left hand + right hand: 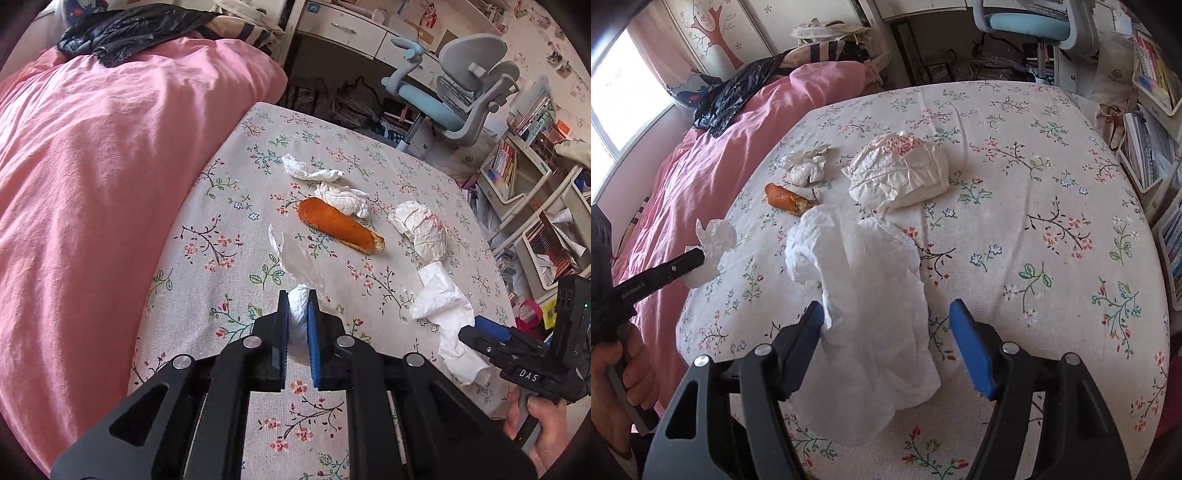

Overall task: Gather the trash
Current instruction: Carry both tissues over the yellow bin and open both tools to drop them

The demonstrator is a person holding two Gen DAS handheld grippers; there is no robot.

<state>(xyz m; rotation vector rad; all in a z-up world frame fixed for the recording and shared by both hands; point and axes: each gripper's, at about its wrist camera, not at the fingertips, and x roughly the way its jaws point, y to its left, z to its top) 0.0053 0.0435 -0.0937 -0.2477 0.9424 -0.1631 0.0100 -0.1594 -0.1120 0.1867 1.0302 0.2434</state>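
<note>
Trash lies on a floral bed sheet (229, 221). My left gripper (297, 306) is shut on a crumpled white tissue (299, 314); the tissue (714, 240) also shows in the right wrist view, held just above the sheet. My right gripper (886, 317) is open, its jaws either side of a large white tissue (864, 295), which shows at the right of the left wrist view (447, 314). A piece of orange bread (340, 225) (788, 199), a crumpled paper wrapper (421, 229) (901, 173) and small tissue wads (332, 188) (807, 166) lie farther on.
A pink duvet (110, 166) (720, 155) with a black plastic bag (125, 29) (738, 96) on it covers the left of the bed. A grey-blue desk chair (454, 96), a desk and bookshelves (524, 166) stand beyond and to the right.
</note>
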